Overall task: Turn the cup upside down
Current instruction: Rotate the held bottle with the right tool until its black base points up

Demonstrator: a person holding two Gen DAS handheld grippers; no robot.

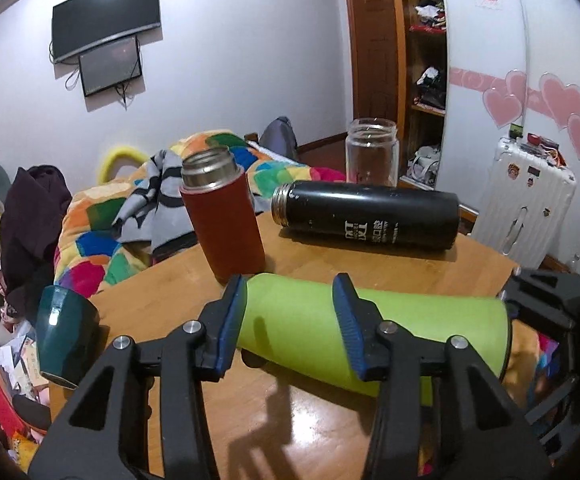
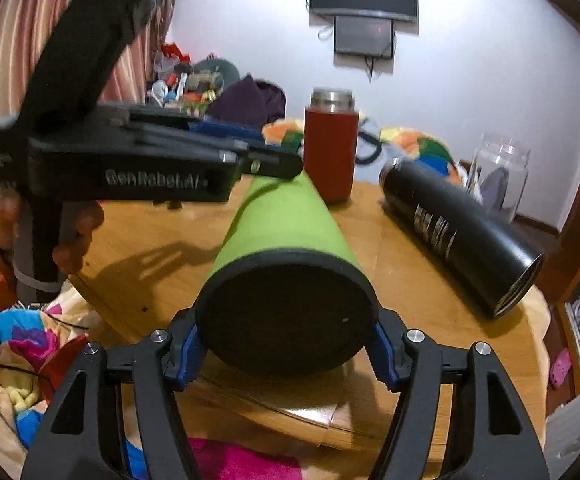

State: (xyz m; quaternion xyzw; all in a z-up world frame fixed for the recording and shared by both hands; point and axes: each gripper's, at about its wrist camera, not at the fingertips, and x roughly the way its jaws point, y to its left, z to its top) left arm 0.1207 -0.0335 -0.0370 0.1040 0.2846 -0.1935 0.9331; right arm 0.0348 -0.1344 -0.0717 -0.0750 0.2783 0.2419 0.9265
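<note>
Between the blue-padded black fingers of the left gripper (image 1: 290, 320) lies the lime-green cup (image 1: 389, 332), whose flat end facing the right gripper (image 2: 286, 354) is black. Beyond it on the honey-brown wooden tabletop (image 1: 162, 292) stand a rust-red flask (image 1: 226, 224) with a steel neck, a black bottle (image 1: 369, 214) with white lettering and a clear glass jar (image 1: 371, 152). Left of the left gripper sits a dark teal cup (image 1: 64, 336), and behind lies a quilt (image 1: 102, 236) patched in orange, blue, green, yellow and pink.
</note>
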